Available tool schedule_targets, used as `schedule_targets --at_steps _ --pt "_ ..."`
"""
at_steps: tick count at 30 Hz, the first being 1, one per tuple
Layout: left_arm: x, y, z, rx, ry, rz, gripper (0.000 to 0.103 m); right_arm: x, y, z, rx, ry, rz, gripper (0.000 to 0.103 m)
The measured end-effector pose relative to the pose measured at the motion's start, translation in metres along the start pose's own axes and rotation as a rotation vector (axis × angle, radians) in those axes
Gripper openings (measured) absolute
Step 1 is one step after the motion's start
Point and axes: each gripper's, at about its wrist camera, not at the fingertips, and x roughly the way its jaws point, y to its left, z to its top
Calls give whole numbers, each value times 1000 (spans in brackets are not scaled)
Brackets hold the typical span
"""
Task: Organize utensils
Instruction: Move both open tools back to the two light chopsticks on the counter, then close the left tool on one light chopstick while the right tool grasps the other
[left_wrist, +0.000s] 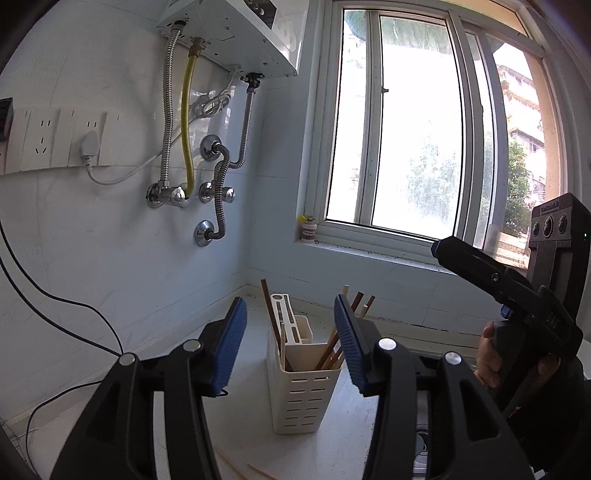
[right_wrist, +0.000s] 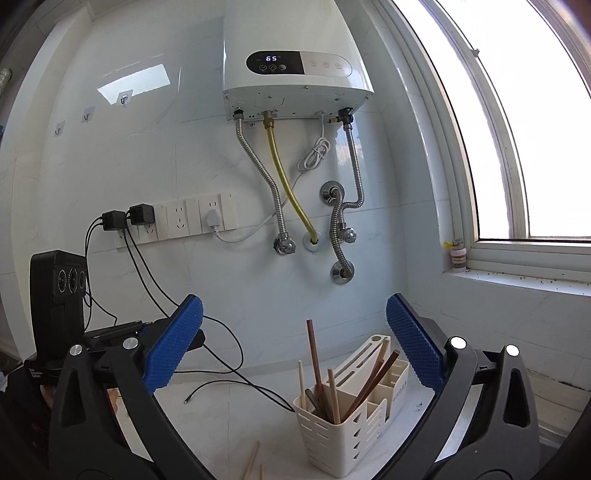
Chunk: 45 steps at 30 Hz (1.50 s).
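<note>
1. I see the utensil holder (left_wrist: 303, 391), a white slotted caddy, standing on the white counter (left_wrist: 251, 413) just ahead of my left gripper (left_wrist: 291, 343), framed between its two blue pads.
2. Chopsticks (left_wrist: 330, 352), brown and pale, stand tilted in the holder's near compartment; one dark stick (left_wrist: 269, 314) leans up along the rear slotted block.
3. My left gripper's jaws are spread partway, nothing between the pads, nothing touching them.
4. My right gripper (right_wrist: 295, 343) has its jaws spread wide and holds nothing; the holder sits ahead and below, toward its right pad.
5. Loose pale chopsticks (right_wrist: 253, 461) lie on the counter just below the right gripper, left of the holder.
6. Beyond both grippers: water heater (right_wrist: 295, 48) on the wall with hoses, a socket strip (right_wrist: 177, 221) to the left, and a window (left_wrist: 413, 129) to the right.
7. A hand (left_wrist: 487, 360) grips the right gripper's handle at the far right of the left view.
</note>
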Motion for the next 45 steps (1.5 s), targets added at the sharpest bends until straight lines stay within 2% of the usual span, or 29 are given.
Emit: schedule_targets --at_steps 2,6,10,11,13,18,19,23,24,26,28,30,31,32,36,38,45 --pt "-11 -2 -6 1 15 7 56 -5 2 -3 32 27 6 95" --pt "-35 -7 -22 -7 37 20 62 -24 3 -20 144 -15 -68 95" --pt "-49 -11 -43 -37 89 21 64 -35 -1 -45 232 29 -101 95" --pt "-50 -13 -49 -39 111 18 64 -35 -2 -52 227 67 -109 94" --pt "-52 -15 -65 -49 151 14 64 -35 -1 -68 193 160 -140 77" --pt "-44 -25 -113 -60 314 -34 64 -36 -1 -120 155 383 -137 59" --pt "-42 -28 -121 -58 343 -38 61 -37 -2 -130 159 426 -131 54" --pt "-32 -36 -151 -59 447 -73 54 -42 -1 -161 137 551 -112 50" --pt "-29 -38 -157 -60 466 -82 54 -41 1 -167 121 578 -111 49" --pt "-23 -38 -168 -77 505 -90 46 -40 2 -179 102 627 -114 47" --pt "-19 -40 -176 -91 525 -100 43 -38 -1 -191 120 680 -90 40" --pt "-16 -44 -184 -86 546 -99 40 -36 -1 -201 121 720 -76 37" --pt "-14 -45 -187 -80 557 -89 40 -35 0 -205 113 738 -59 29" --pt "-12 -47 -190 -76 569 -83 38 -33 2 -210 102 760 -51 26" --pt "-4 -47 -204 -80 633 -20 29 -28 9 -224 65 831 -9 20" --pt "0 -46 -210 -87 662 3 27 -25 11 -230 59 857 7 19" --pt "7 -45 -217 -98 687 37 27 -13 16 -247 46 929 54 19"
